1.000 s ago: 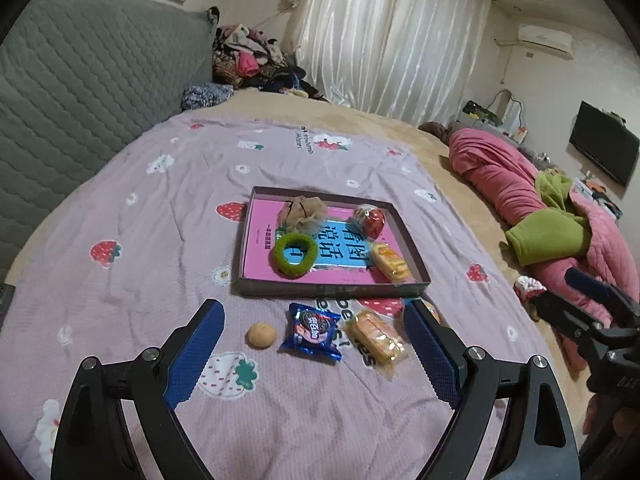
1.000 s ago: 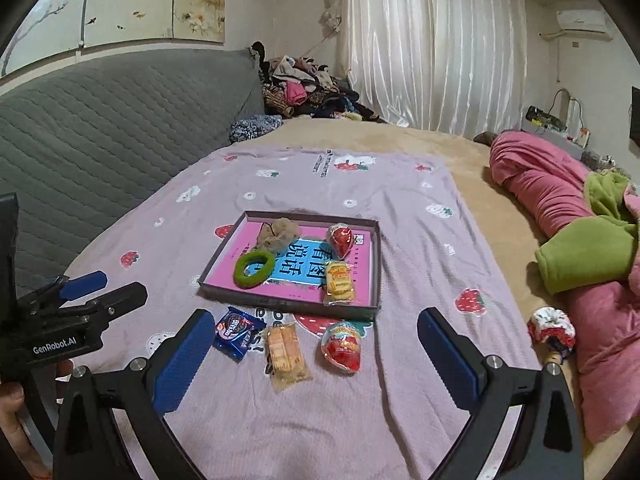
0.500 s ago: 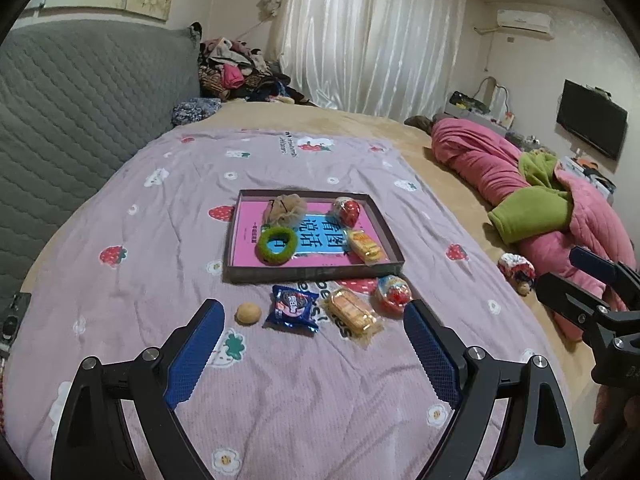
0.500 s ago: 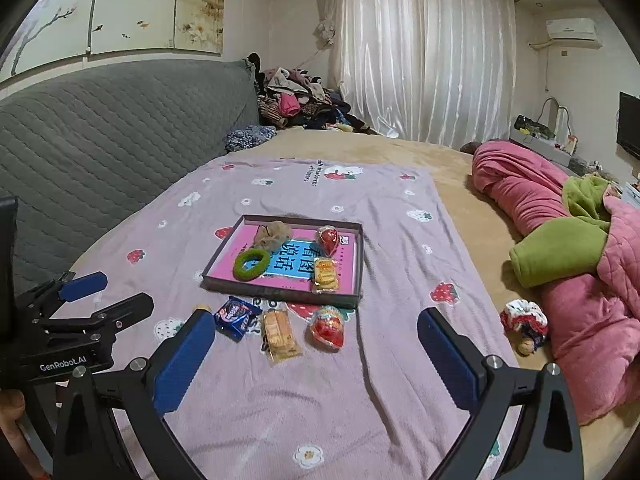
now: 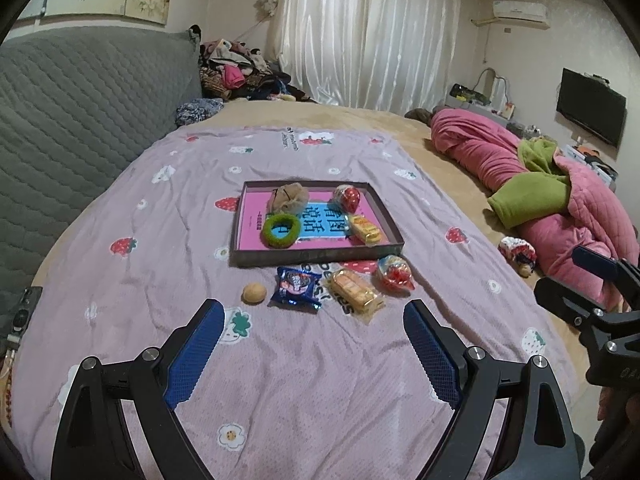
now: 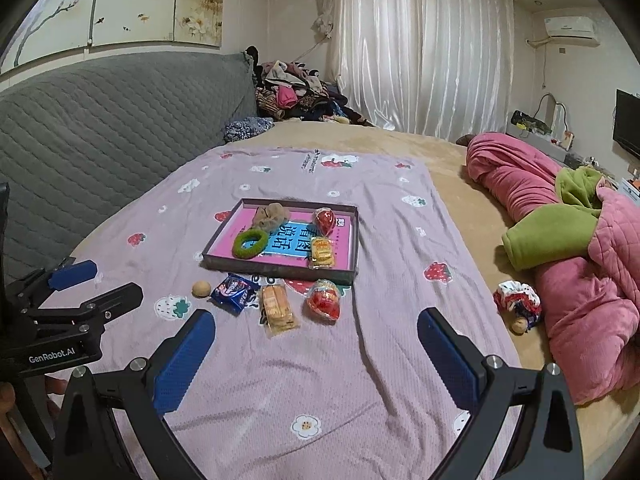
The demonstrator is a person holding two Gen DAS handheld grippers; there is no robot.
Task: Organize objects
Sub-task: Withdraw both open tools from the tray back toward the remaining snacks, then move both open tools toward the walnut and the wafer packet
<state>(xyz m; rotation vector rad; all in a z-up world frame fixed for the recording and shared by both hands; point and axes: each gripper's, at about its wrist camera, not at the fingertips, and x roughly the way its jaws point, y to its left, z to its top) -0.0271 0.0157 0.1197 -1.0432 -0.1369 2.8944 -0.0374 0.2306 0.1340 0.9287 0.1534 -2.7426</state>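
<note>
Around us is a bedroom with white curtains, a grey quilted headboard and a lilac strawberry-print blanket [image 5: 320,392] spread over the bed.

From the left wrist view, our left gripper [image 5: 314,344] hangs released above the blanket, its blue pads wide apart and holding nothing. At 12 o'clock from it lies the shallow dark tray [image 5: 316,257], whose pink floor carries a blue panel of Chinese characters that we cannot read for certain. Inside sit a brown fuzzy scrunchie [image 5: 289,197], a green ring scrunchie [image 5: 280,230], a red wrapped sweet [image 5: 347,197] and a yellow biscuit pack [image 5: 365,229]. Just before the tray's near wall lie a small tan ball [image 5: 253,293], a blue cookie packet [image 5: 297,287] whose label is too small to read, an orange cracker pack [image 5: 353,289] and a red-and-white wrapped candy [image 5: 394,272]. Our right gripper [image 5: 596,280] shows at 3 o'clock. Compared with a second ago, this camera has pulled back and the items look smaller and farther.

From the right wrist view, our right gripper [image 6: 316,344] is likewise spread open and empty. The tray [image 6: 280,270] sits at 12 o'clock, with the ball [image 6: 201,289], blue packet [image 6: 235,288], cracker pack [image 6: 277,308] and red candy [image 6: 325,301] in a row before it. Our left gripper [image 6: 86,284] stands at 9 o'clock, its body marked "GenRobot.AI". Here too the view has drawn back since the earlier frame; the items themselves lie unchanged.
</note>
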